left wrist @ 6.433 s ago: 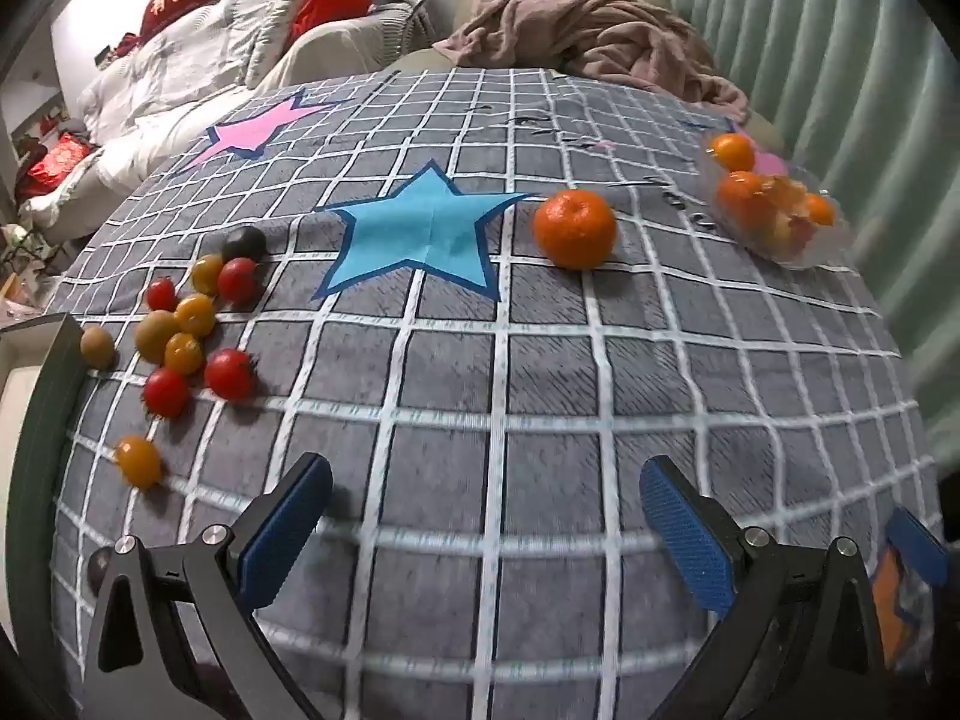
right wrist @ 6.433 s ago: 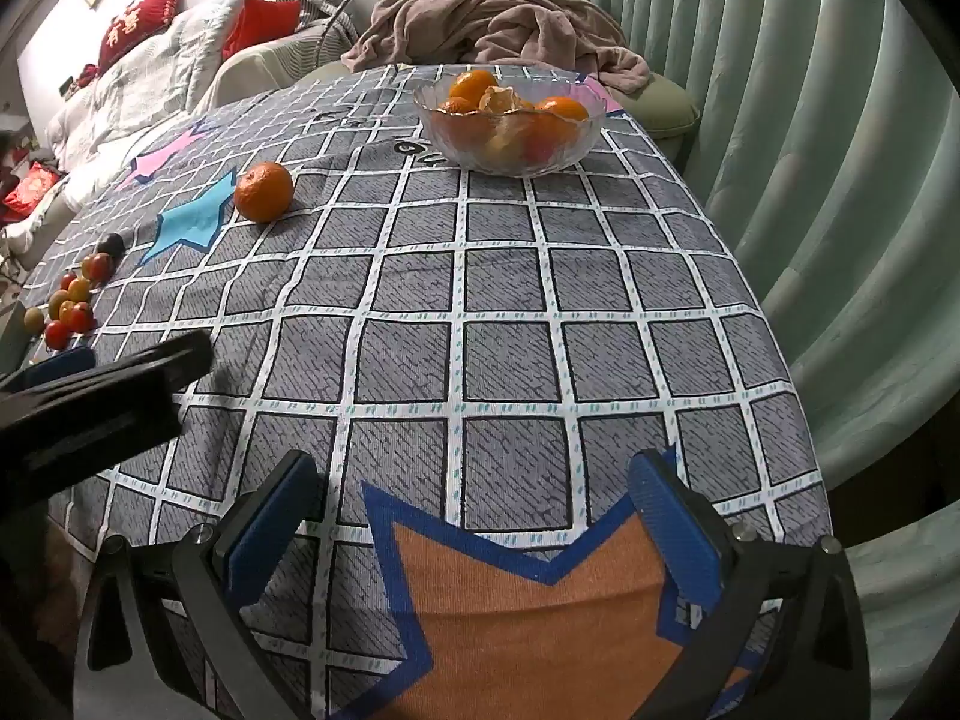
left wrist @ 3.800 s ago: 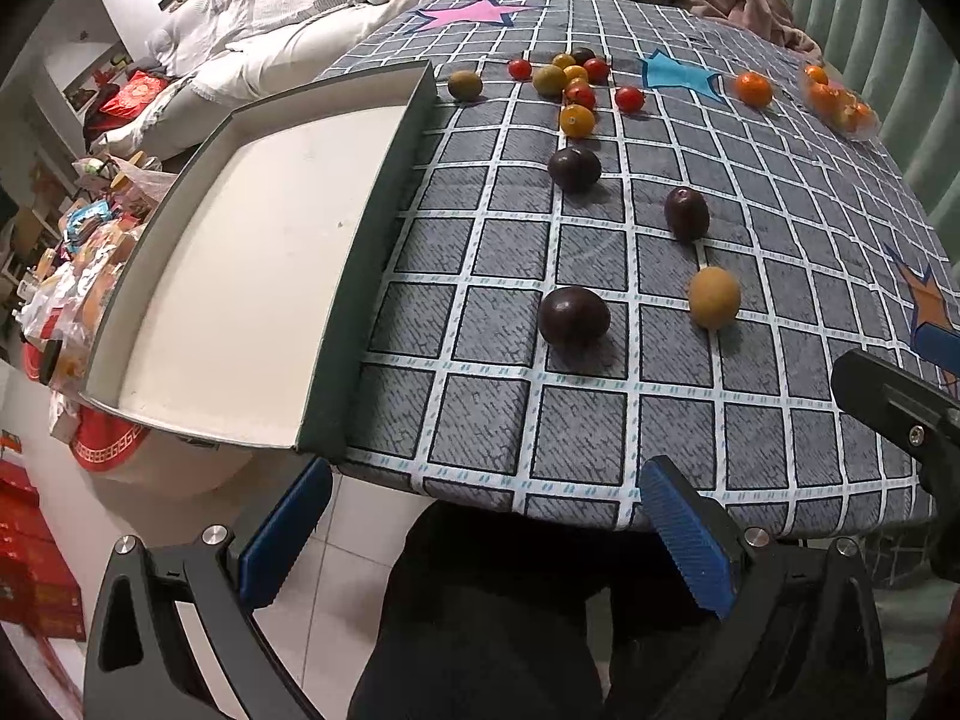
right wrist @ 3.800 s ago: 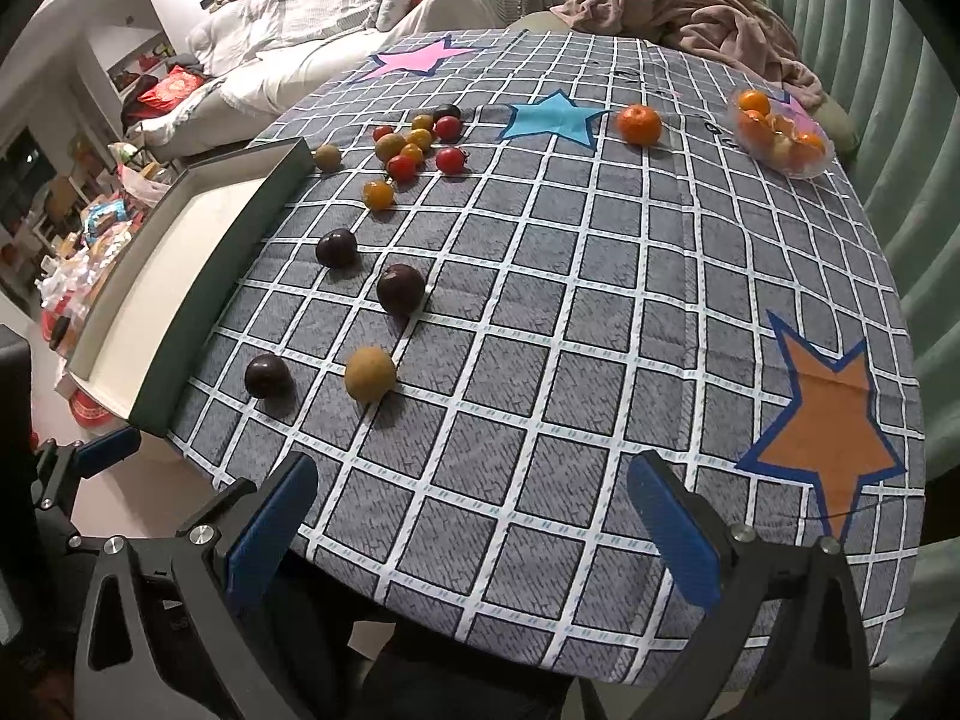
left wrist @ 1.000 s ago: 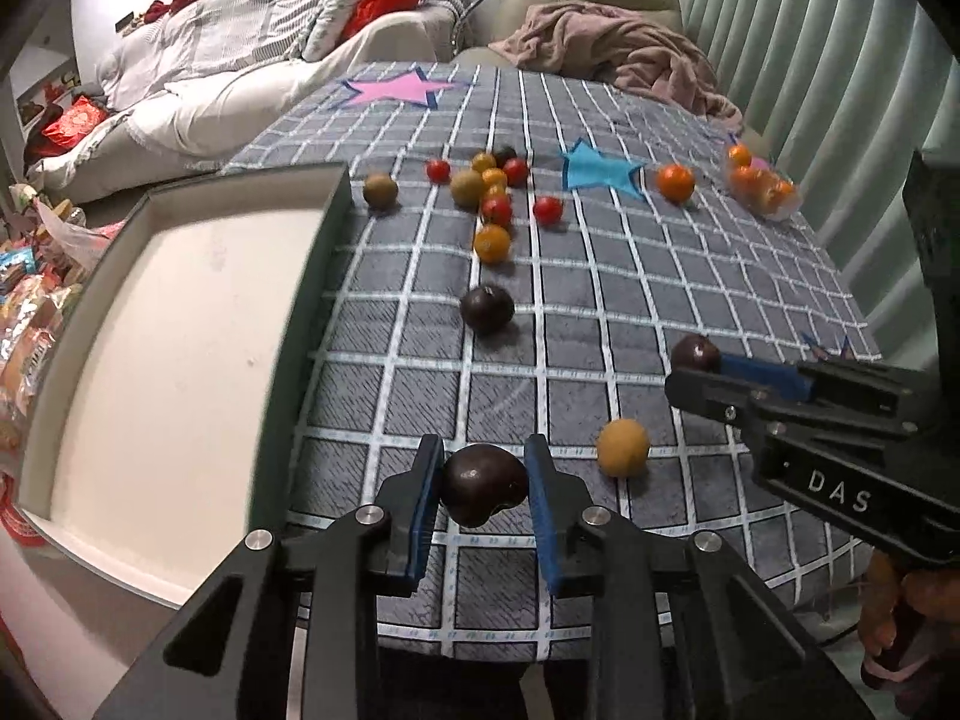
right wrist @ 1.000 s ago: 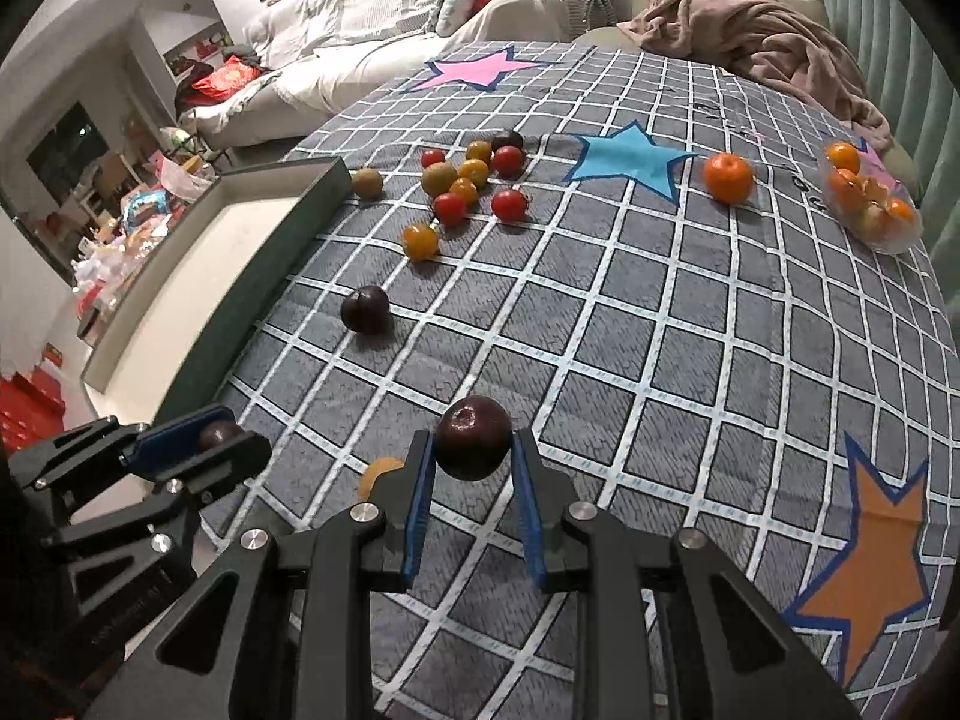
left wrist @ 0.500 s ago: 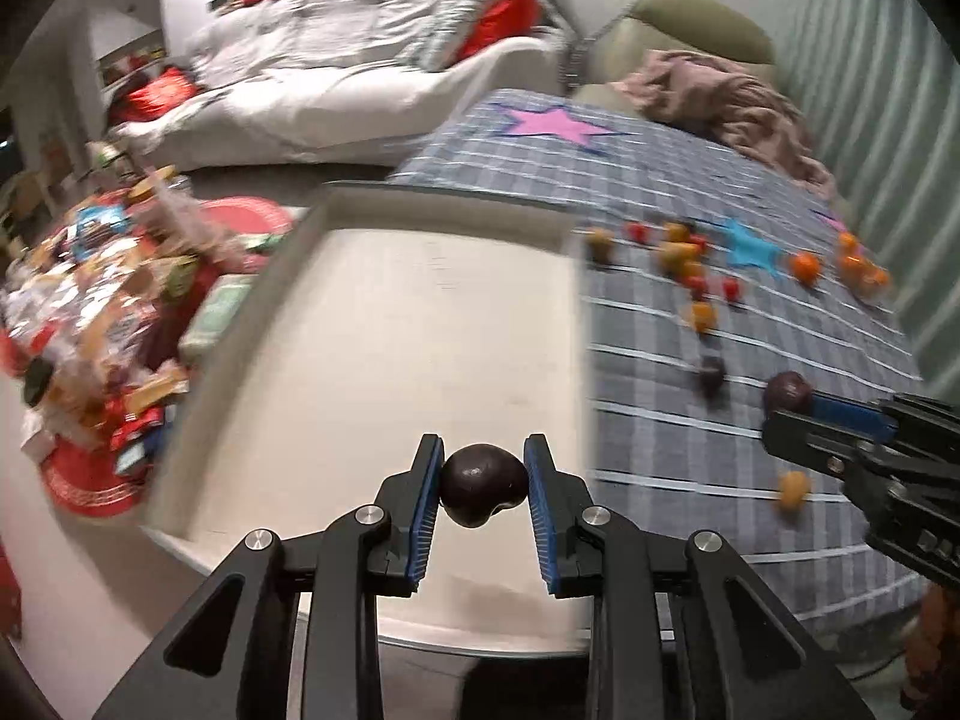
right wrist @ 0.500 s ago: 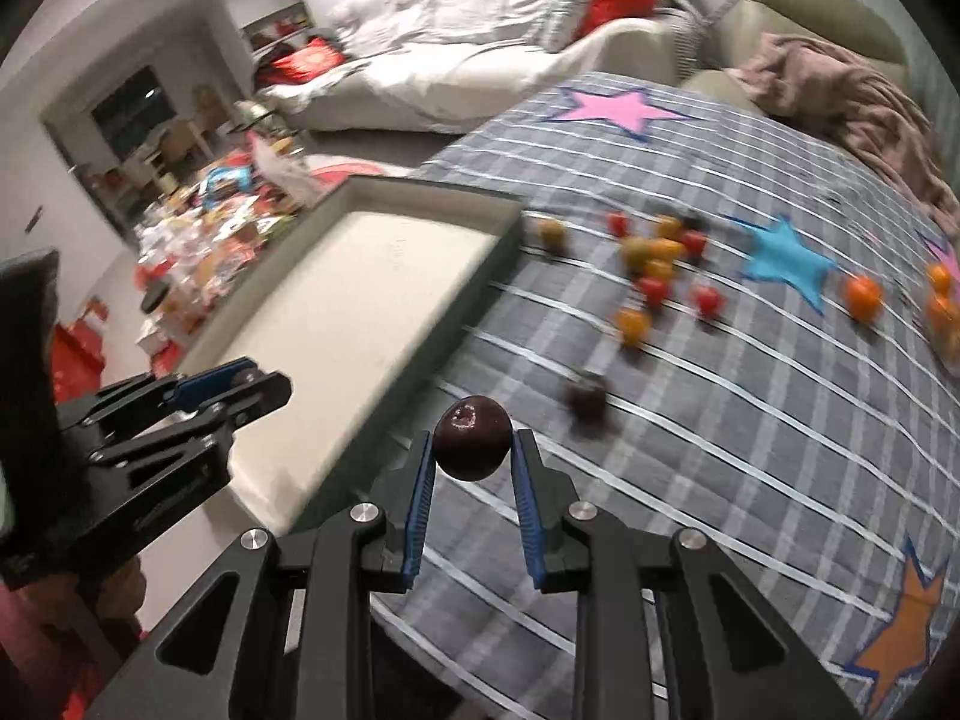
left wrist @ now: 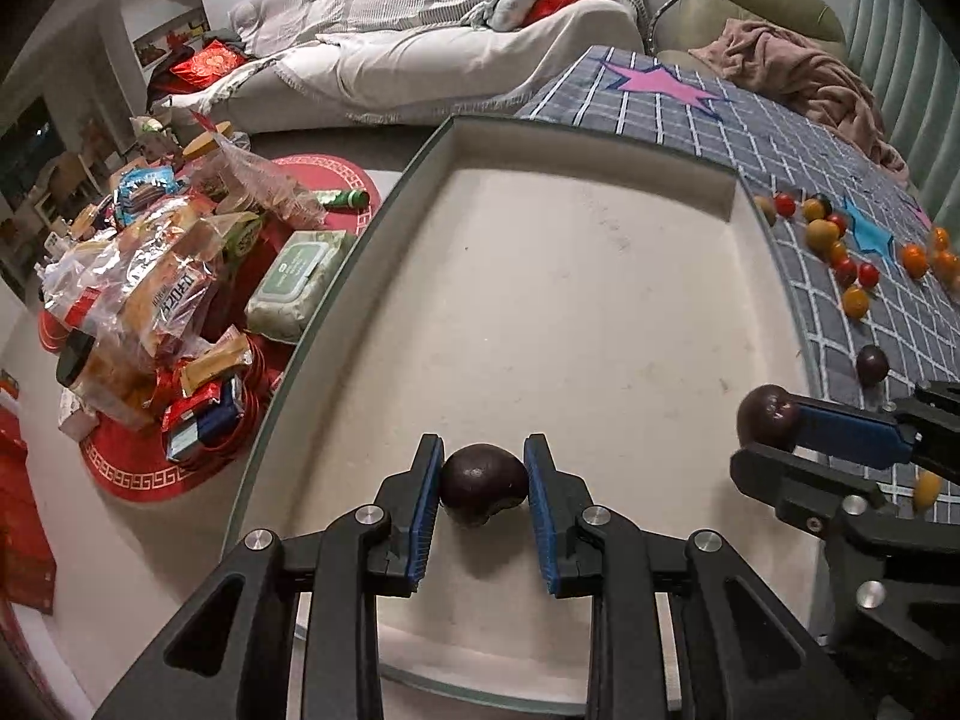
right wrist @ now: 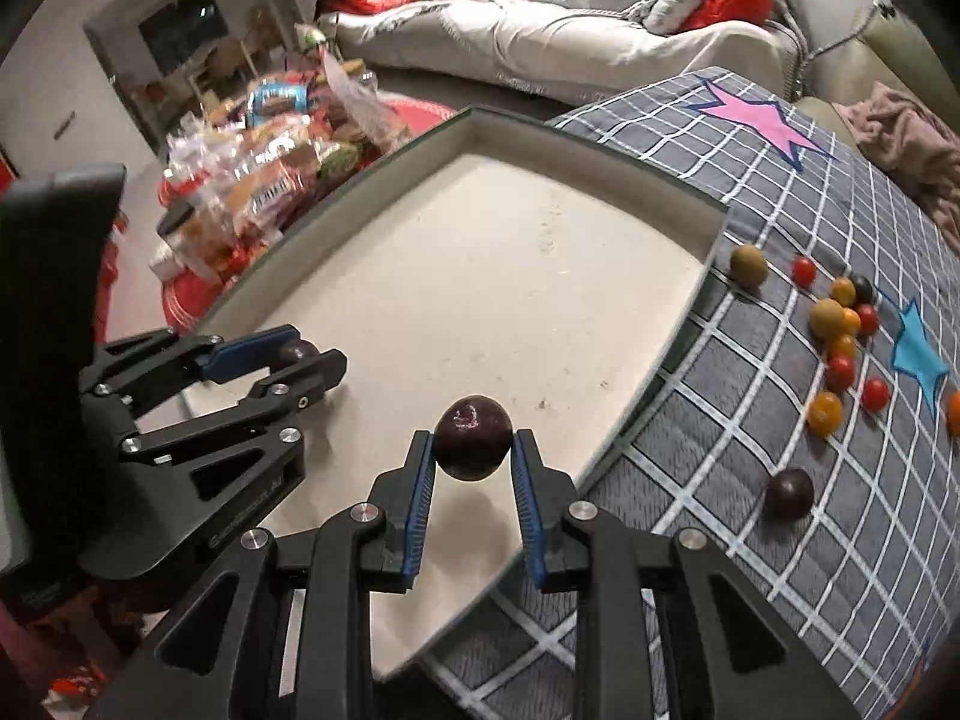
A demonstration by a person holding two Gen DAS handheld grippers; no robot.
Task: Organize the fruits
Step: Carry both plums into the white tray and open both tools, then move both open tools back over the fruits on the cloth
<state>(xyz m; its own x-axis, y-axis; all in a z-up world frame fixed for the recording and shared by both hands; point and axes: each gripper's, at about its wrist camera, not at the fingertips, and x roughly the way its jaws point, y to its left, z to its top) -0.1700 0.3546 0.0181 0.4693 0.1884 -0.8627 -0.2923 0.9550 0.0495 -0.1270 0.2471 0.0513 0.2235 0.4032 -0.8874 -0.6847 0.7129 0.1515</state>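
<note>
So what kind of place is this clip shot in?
Most likely a home living room: a sofa with cushions and throws, a table under a star-patterned cloth, snack packets heaped on the floor.

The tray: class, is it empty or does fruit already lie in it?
Empty: the tray floor shows bare; both plums are gripper-held above it.

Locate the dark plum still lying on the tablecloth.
In the right wrist view, the loose dark plum lies right of the tray, below the orange cherry tomato.
</note>
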